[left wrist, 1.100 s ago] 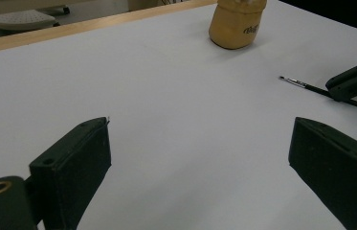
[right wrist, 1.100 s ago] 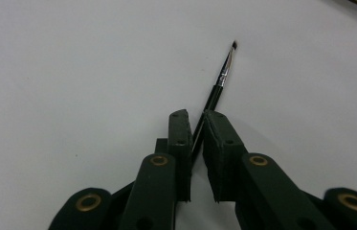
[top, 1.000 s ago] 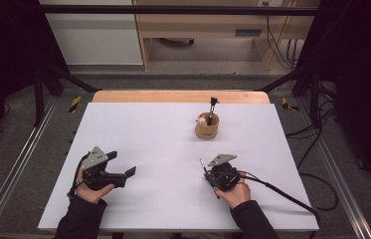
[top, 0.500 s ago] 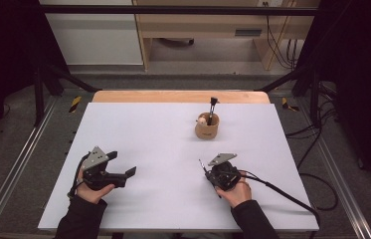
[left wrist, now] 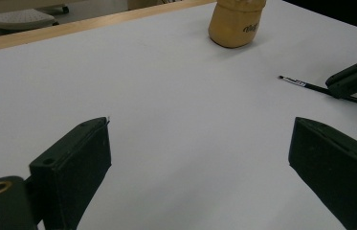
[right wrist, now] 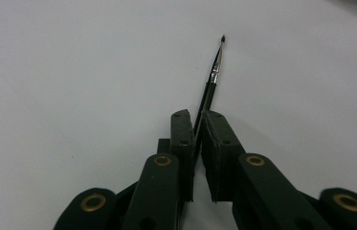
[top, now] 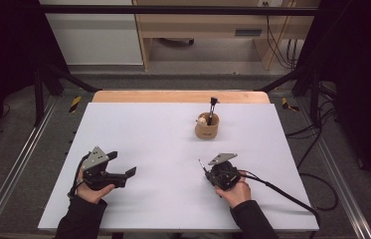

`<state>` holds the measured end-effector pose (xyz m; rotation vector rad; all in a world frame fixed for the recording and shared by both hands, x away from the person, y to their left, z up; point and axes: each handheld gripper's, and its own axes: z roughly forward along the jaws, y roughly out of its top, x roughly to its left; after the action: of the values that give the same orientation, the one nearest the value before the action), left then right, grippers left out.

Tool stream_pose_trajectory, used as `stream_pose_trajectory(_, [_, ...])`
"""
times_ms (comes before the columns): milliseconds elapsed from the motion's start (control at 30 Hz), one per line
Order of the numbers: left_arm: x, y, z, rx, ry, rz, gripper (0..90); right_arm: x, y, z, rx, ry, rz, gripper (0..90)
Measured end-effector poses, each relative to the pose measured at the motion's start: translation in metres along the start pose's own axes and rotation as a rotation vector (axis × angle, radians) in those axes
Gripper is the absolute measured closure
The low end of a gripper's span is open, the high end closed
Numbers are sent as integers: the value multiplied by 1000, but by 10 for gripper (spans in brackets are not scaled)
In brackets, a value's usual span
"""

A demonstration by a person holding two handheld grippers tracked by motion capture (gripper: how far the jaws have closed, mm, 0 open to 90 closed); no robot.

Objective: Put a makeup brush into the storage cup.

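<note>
My right tool (right wrist: 198, 125) is clamped on the thin black brush (right wrist: 213, 76) — it has just closed on it, low over the white desk (top: 148, 129). Left tool (left wrist: 200, 158) gapes wide, holding nothing — wooden cup (top: 207, 128) stands well beyond.

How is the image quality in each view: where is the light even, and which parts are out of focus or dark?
High view: the white table is evenly lit, its surroundings dark. Left gripper view: the near black tool is soft, the wooden cup sharper. Right gripper view: the thin brush looks fairly sharp with a small glint; the right tool is slightly blurred.
</note>
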<state>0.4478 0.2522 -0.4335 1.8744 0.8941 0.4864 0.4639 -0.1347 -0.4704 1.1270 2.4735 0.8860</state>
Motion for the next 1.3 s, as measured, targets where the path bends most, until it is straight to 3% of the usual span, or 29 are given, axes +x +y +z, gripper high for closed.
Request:
stream_pose_trajectory(400, [0, 0, 0, 0, 0, -1, 66, -2, 0, 0, -10, 24, -30, 847])
stream_pose_trajectory(733, [0, 0, 0, 1, -1, 0, 66, 0, 0, 1, -11, 16, 16, 845])
stream_pose_trajectory(1167, [0, 0, 0, 0, -1, 0, 66, -6, 2, 0, 5, 39, -43, 857])
stream_pose_trajectory(1300, [0, 0, 0, 0, -1, 0, 66, -7, 2, 0, 9, 50, -31, 857])
